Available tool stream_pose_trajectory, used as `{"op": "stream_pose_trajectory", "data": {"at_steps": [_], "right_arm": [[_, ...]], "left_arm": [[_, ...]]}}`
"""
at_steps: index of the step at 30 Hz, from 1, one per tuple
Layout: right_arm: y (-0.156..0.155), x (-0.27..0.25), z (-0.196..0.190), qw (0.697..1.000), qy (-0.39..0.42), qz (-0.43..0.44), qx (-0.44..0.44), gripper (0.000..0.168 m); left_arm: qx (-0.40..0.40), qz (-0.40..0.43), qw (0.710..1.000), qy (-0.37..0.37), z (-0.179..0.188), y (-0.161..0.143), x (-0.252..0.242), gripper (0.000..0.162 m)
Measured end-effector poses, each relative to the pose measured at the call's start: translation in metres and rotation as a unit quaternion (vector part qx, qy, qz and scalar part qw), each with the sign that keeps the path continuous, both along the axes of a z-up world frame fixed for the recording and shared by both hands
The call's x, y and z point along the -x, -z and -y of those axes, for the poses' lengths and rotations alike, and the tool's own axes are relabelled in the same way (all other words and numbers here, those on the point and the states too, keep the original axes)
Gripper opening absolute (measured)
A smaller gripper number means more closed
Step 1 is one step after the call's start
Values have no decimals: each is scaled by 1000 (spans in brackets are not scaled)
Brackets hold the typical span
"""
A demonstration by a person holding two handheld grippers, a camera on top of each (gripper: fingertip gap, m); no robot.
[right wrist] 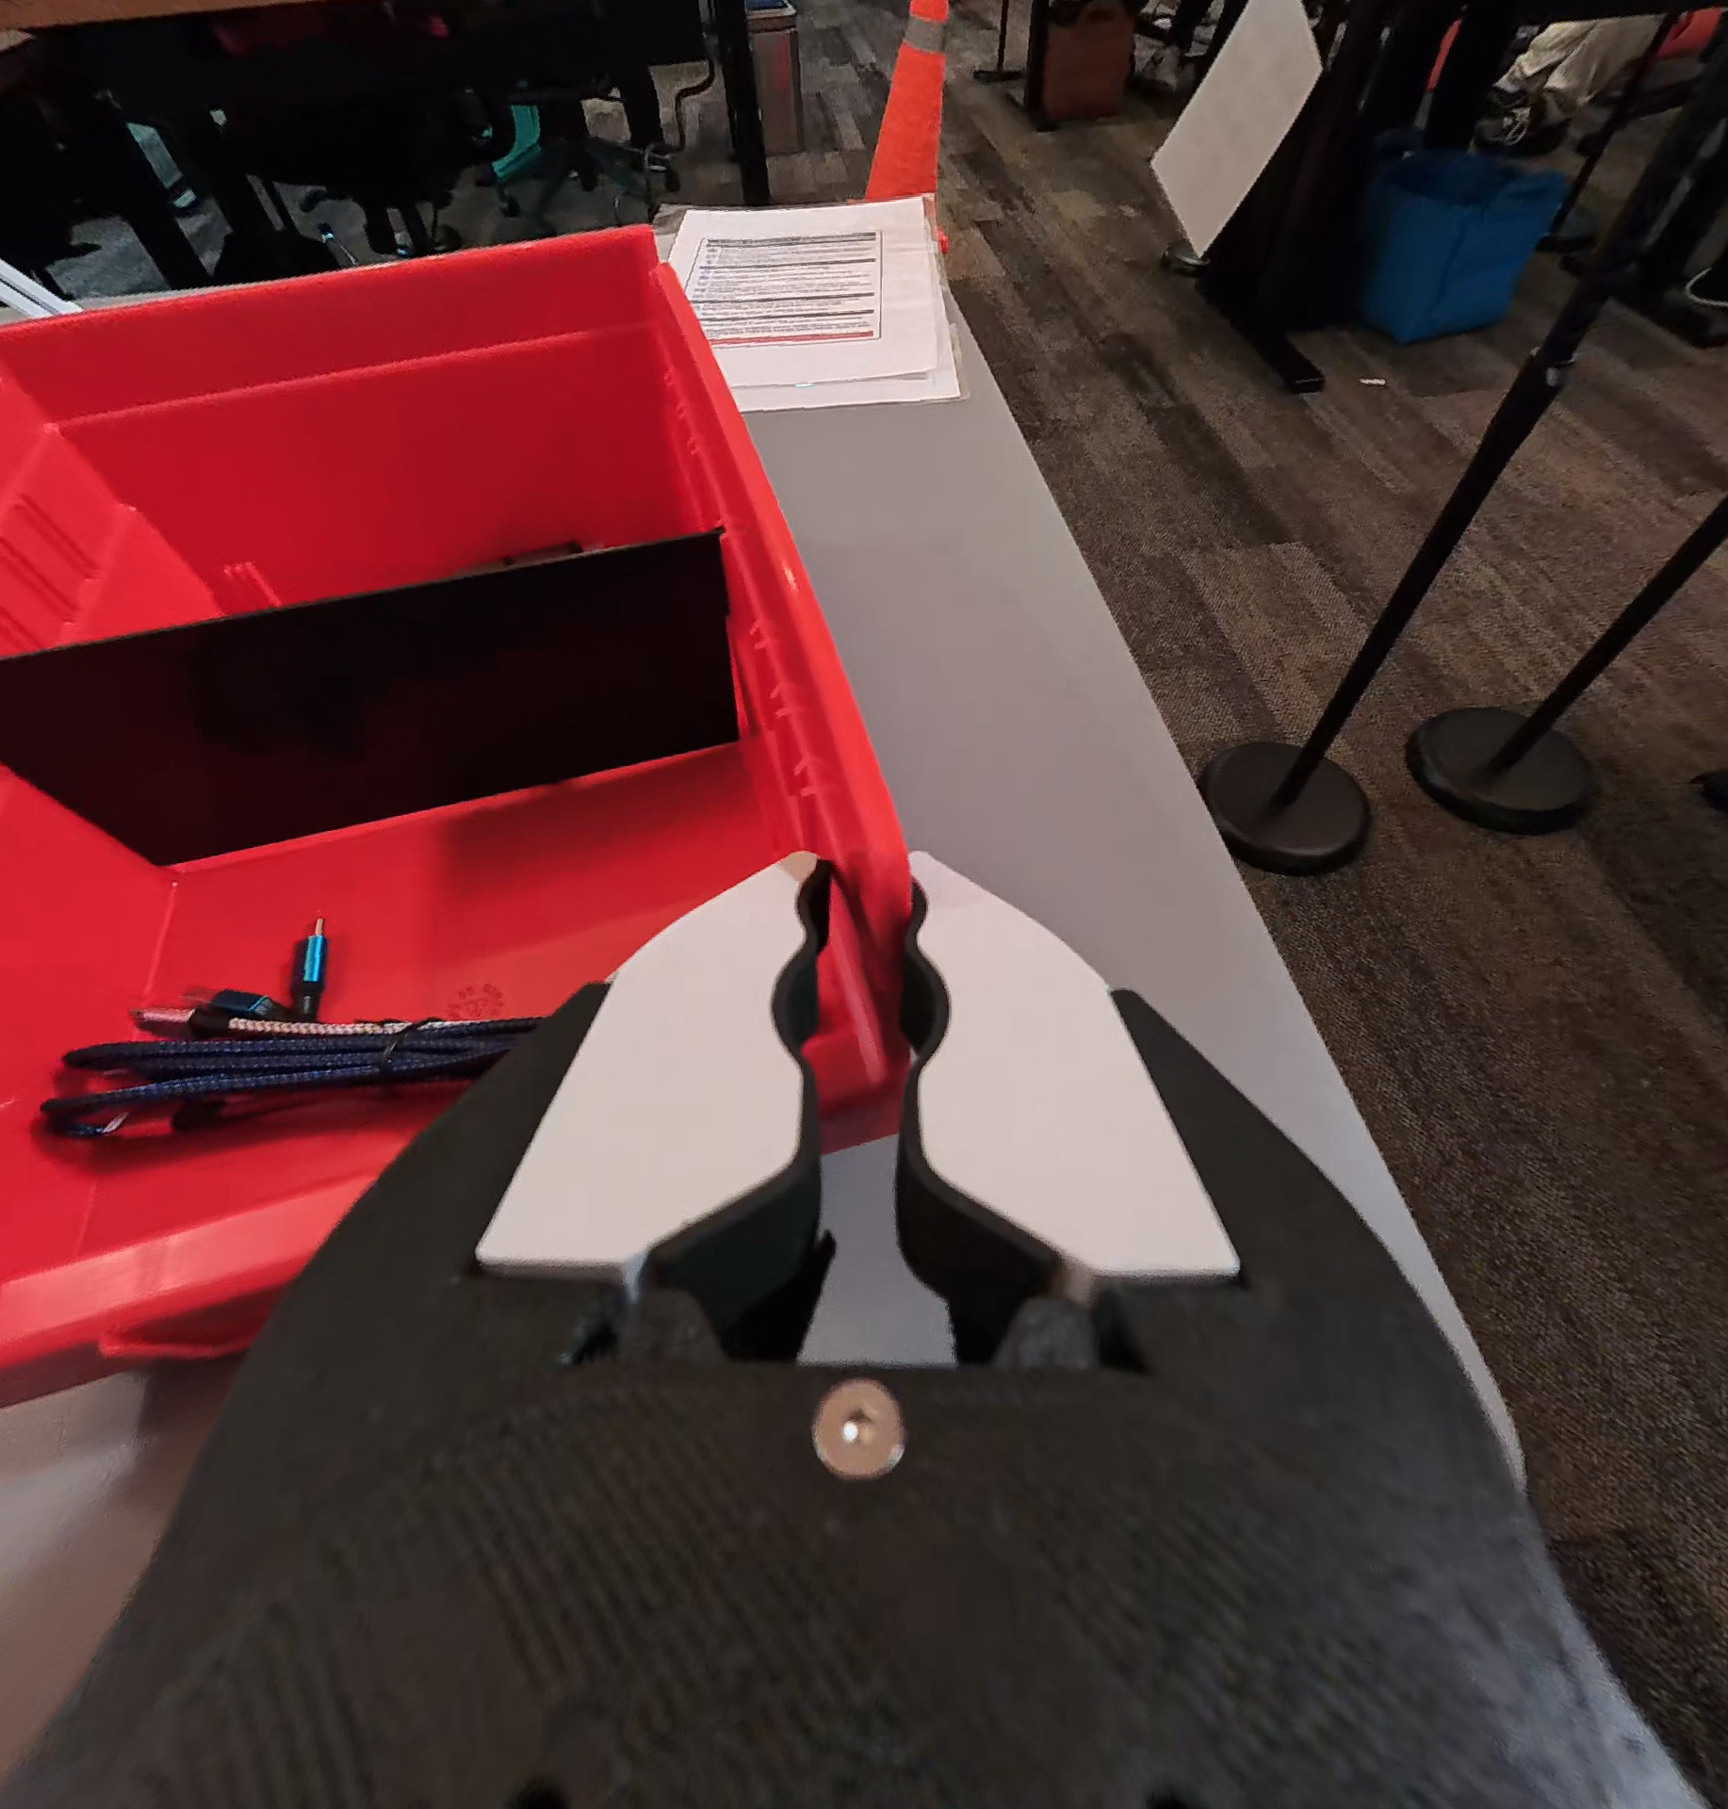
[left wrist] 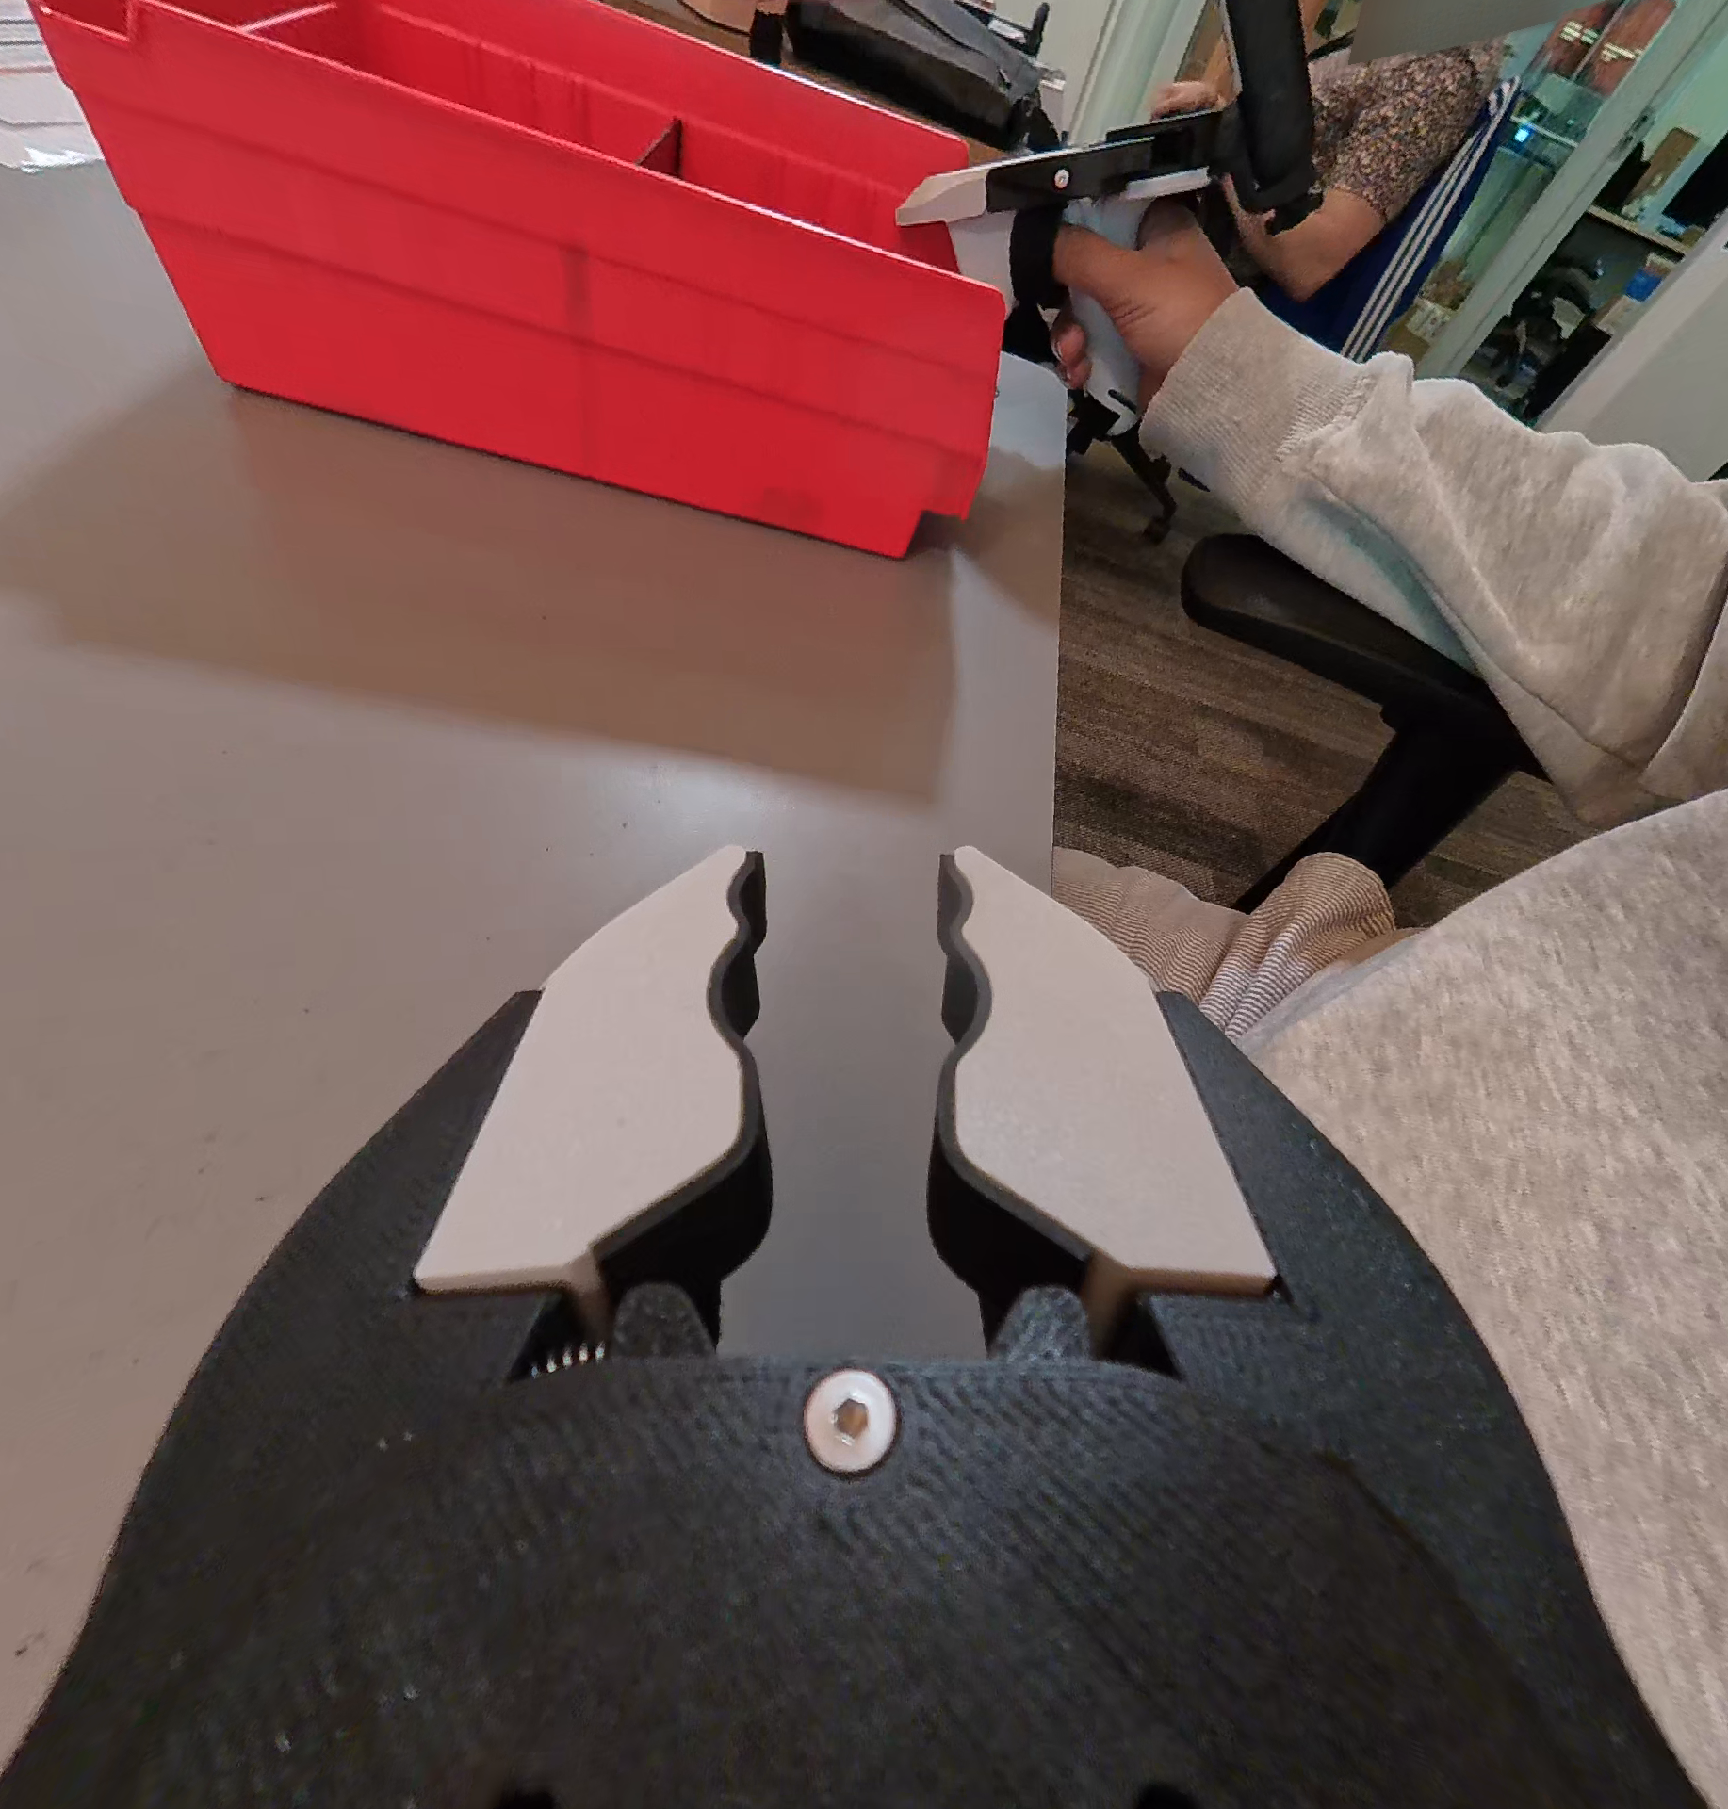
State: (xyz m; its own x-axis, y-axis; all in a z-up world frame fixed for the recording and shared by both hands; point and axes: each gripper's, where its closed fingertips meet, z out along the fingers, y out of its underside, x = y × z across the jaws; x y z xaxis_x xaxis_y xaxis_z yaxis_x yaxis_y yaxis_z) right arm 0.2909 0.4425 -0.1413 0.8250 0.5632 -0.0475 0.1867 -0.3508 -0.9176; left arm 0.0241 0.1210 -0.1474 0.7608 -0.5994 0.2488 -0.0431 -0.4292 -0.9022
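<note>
- Left claw [left wrist: 852,866] is hovering apart over the bare tabletop [left wrist: 253,783].
- Right claw [right wrist: 865,866] is straddling the red bin [right wrist: 400,470]'s right wall, nearly together; whether it is clamping is unclear.
- Blue cables [right wrist: 283,1067] are lying in the bin's near compartment.

The left gripper [left wrist: 852,886] is held low near the table's right edge, its fingers [left wrist: 645,1057] apart with nothing between them. The right gripper [right wrist: 865,886] is raised past the right edge, its jaws set narrowly apart, gripped by a hand [left wrist: 1129,294] in a grey sleeve [left wrist: 1447,529].
</note>
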Motion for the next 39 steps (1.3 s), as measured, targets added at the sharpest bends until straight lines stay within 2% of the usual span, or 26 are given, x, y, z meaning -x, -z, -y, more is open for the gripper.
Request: {"op": "stream_pose_trajectory", "data": {"at_steps": [1, 8, 12, 21, 27, 33, 37, 39], "right_arm": [[0, 0, 0, 1000, 1, 0, -1, 12], [-4, 7, 2, 998, -19, -55, 8, 24], [-4, 9, 1, 997, -25, -70, 9, 26], [-3, 6, -6, 995, -37, -91, 14, 12], [-4, -2, -14, 999, 10, -42, -5, 13], [-5, -23, -22, 996, 66, -66, -6, 13], [-7, -28, -20, 995, 70, -75, -15, 9], [-10, -28, -19, 994, 74, -72, -22, 16]], "left_arm": [[0, 1, 1000, 0, 0, 0, 0, 32], [3, 4, 1000, -3, -1, 1, 1, 32], [2, 5, 1000, -3, -1, 0, 2, 32], [3, 6, 1000, -1, 0, 0, 1, 32], [4, 7, 1000, -3, -1, 1, 2, 32], [3, 5, 1000, -5, -1, 1, 3, 32], [3, 4, 1000, -7, -2, 2, 3, 32], [3, 2, 1000, -10, -3, 2, 5, 32]]}}
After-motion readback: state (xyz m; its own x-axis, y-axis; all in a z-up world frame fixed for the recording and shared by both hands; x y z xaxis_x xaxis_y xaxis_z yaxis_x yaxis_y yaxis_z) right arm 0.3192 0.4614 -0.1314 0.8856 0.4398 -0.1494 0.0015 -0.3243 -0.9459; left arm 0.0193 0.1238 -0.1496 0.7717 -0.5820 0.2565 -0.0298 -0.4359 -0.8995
